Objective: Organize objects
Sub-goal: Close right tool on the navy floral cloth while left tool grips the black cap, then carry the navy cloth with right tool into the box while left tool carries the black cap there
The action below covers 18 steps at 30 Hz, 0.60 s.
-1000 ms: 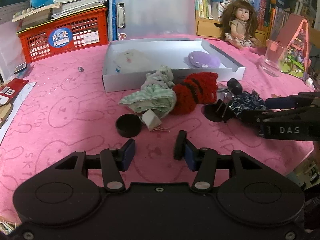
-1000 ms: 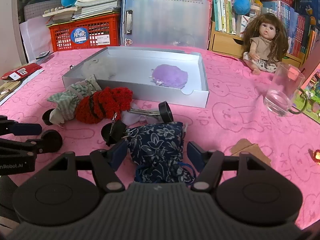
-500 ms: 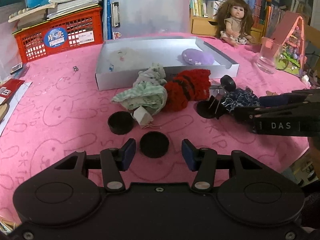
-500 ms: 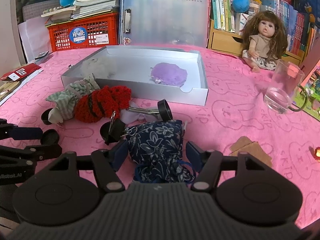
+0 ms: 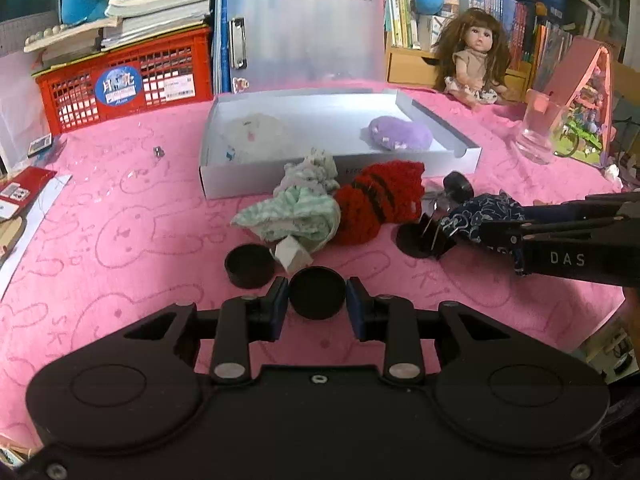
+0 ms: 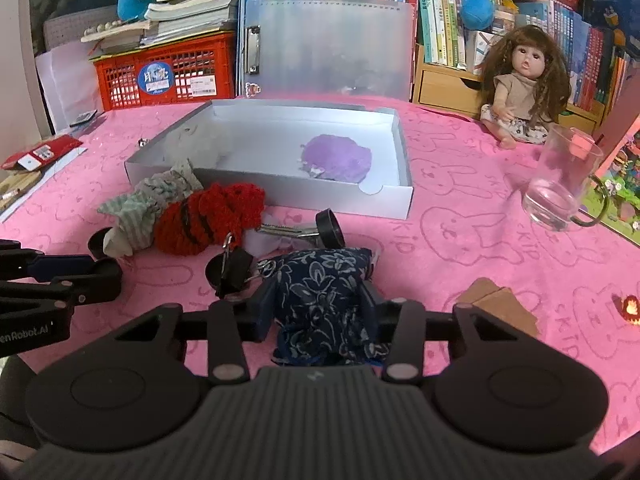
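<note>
My left gripper (image 5: 317,300) is shut on a black round cap (image 5: 317,291) on the pink cloth. A second black cap (image 5: 249,265) lies just left of it. My right gripper (image 6: 320,306) is shut on a dark blue floral pouch (image 6: 324,280), also seen in the left wrist view (image 5: 484,214). A green striped cloth (image 5: 296,212) and a red knitted item (image 5: 378,204) lie before the white tray (image 5: 240,184), which holds a purple plush (image 5: 400,138) and a white plush (image 5: 254,134). Keys with black discs (image 6: 304,232) lie by the pouch.
A glass cup (image 6: 564,188) stands at the right, a doll (image 6: 520,88) behind it. A red crate (image 5: 128,84) and a clear folder (image 5: 304,36) stand at the back. Brown cardboard pieces (image 6: 496,304) lie right of my right gripper. A pink toy house (image 5: 580,96) stands far right.
My left gripper moved forward around the black cap and closed on it. My right gripper closed on the blue floral pouch.
</note>
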{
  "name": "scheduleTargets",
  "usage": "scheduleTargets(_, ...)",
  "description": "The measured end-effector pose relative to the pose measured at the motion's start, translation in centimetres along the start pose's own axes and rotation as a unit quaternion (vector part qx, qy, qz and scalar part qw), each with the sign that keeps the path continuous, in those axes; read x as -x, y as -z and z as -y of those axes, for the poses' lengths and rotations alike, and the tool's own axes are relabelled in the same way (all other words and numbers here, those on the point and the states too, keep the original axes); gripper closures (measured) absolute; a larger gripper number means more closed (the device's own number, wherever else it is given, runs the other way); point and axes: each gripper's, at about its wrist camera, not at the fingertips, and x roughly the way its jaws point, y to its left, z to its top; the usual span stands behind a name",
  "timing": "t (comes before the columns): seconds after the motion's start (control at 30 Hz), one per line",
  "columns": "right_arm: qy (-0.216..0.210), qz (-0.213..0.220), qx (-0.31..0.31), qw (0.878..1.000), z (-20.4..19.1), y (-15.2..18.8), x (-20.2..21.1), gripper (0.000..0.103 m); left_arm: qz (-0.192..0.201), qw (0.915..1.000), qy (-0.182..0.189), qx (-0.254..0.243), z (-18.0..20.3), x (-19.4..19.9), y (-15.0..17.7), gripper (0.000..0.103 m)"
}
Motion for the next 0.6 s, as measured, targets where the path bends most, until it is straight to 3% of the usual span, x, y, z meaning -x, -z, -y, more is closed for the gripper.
scheduleTargets(0.6,0.015,0.043,-0.016,0.999,1.6,-3.1,1.7,0.057,0.04,0.9992,0.003,0.004,-0.5,1.0,-4.8,0.073)
